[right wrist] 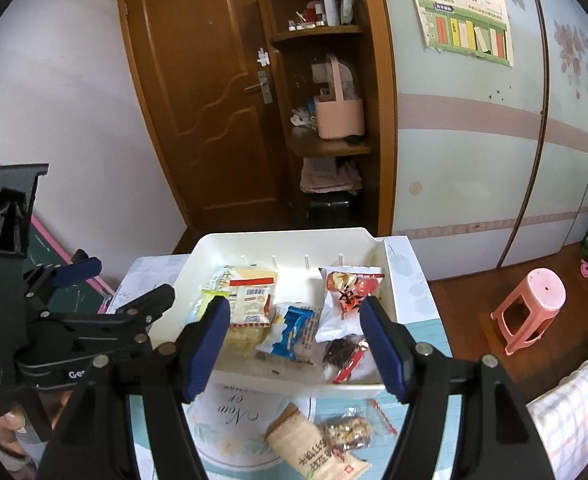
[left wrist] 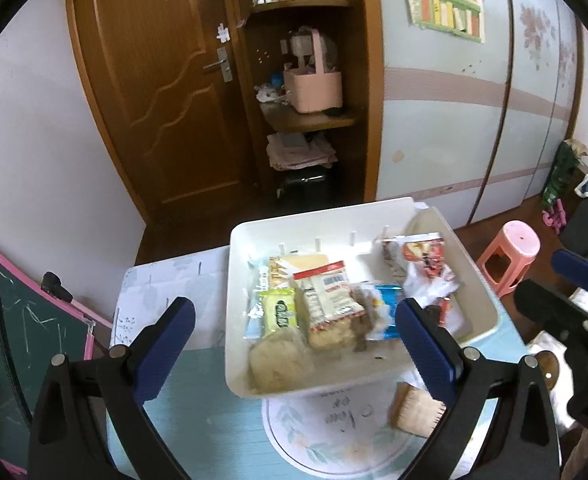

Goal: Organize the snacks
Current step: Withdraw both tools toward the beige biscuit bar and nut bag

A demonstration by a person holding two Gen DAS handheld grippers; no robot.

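Both pairs of blue-padded fingers stand spread wide with nothing between them: the left gripper point(left wrist: 294, 332) and the right gripper point(right wrist: 296, 340) each hover just short of the near edge of the white bin point(right wrist: 281, 236), pointing into it from slightly above.

That bin sits on a small table with a pale blue cloth point(left wrist: 197, 392), its near wall overhanging a round printed mat point(right wrist: 229, 420). Inside, the snacks lie loosely side by side. Toward the left is a pale packet with a red band point(right wrist: 249, 300), and beside it in the left wrist view a small yellow-green packet point(left wrist: 279, 314) and a clear-wrapped pale cake point(left wrist: 277, 360) at the near corner. A blue-and-white wrapper point(right wrist: 294, 330) lies in the middle, crumpled. On the right a white bag printed in red and black point(right wrist: 348, 294) leans against the far wall, with a dark little packet point(right wrist: 340, 350) and a red stick-shaped wrapper point(right wrist: 350, 366) in front of it.

Two snacks lie outside the bin on the table, close to its near wall: a long tan bar with printed characters point(right wrist: 310, 448) and, touching its side, a clear bag of mixed nuts point(right wrist: 348, 430).

From the right wrist camera the left gripper shows at the left, held level, with a fingernail point(right wrist: 13, 420) of the holding hand visible beneath it.

A pink stool point(right wrist: 530, 312) stands on the wooden floor well to the right.
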